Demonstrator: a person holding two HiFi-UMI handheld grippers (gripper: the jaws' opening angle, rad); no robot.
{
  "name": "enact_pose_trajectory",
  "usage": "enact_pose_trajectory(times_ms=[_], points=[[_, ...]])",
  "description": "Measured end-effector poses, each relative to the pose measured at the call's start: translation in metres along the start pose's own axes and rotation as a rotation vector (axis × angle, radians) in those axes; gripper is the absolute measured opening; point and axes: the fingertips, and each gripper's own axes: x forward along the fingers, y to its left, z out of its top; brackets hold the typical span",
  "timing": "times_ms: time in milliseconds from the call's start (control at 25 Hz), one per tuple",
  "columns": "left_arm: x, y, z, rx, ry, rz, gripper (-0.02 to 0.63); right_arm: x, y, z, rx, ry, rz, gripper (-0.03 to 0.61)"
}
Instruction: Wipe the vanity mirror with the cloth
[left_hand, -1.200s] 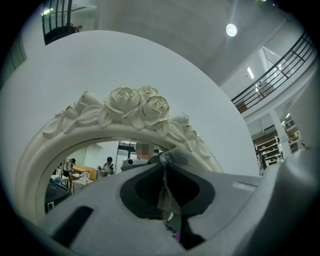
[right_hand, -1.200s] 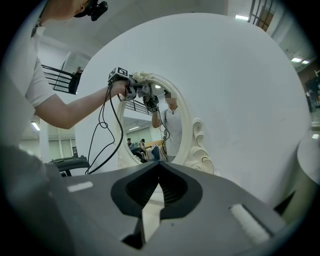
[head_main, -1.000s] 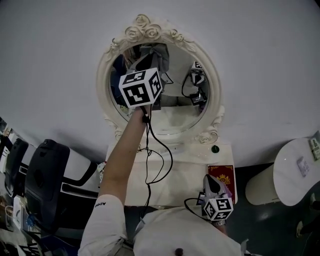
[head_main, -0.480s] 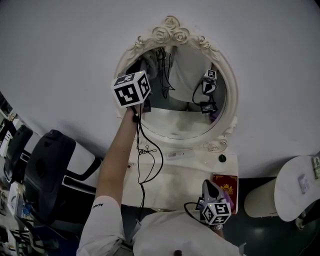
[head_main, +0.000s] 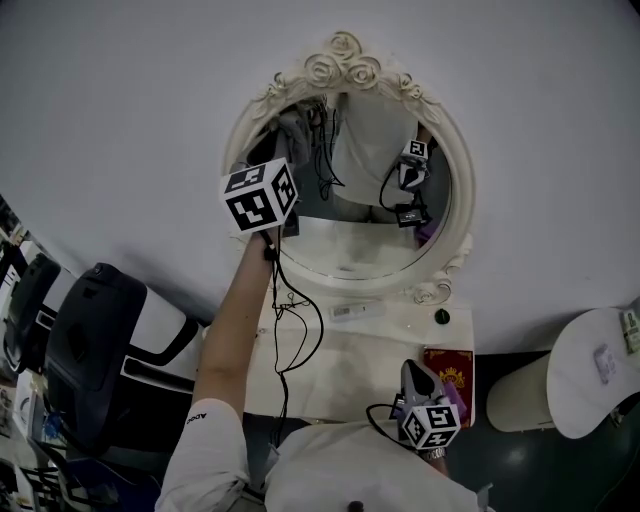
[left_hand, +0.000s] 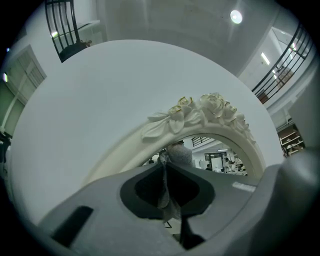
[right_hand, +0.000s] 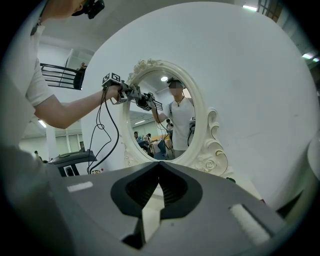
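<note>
the left gripper (left_hand: 164, 167) is clamped on the grey cloth (left_hand: 164, 196), up against the vanity mirror's (head_main: 350, 245) upper left edge. the right gripper (right_hand: 159, 166), jaws together and empty, hangs low over the surface (head_main: 345, 355).

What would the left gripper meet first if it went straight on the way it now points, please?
Probably the vanity mirror: the left gripper, shut on the cloth, points at its glass just inside the frame; depth is unclear.

Left hand-held gripper (left_hand: 167, 169) — raised, clamped
</note>
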Motion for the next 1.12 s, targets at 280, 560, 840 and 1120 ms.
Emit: enact_pose_trajectory(times_ms=[280,560,840,1120], points=[[-0.008,-0.055,0.007,0.02,-0.047,-0.11,0.021,-0.01,-0.009,-0.001,0.013,-0.013,-0.058,0.008],[0.0,-0.127,-0.012,-0.014,-0.024,-0.264,0.021,-0.024,-0.017,0.001,0.016,-0.035,-0.127,0.008],[0.01,-0.207,-0.048,-0.037,0.022,-0.42,0.021,-0.053,-0.034,0.001,0.034,-0.056,-0.247,0.008],[0.019,-0.265,-0.074,-0.066,0.056,-0.501,0.021,-0.082,-0.05,-0.004,0.055,-0.065,-0.363,0.008]])
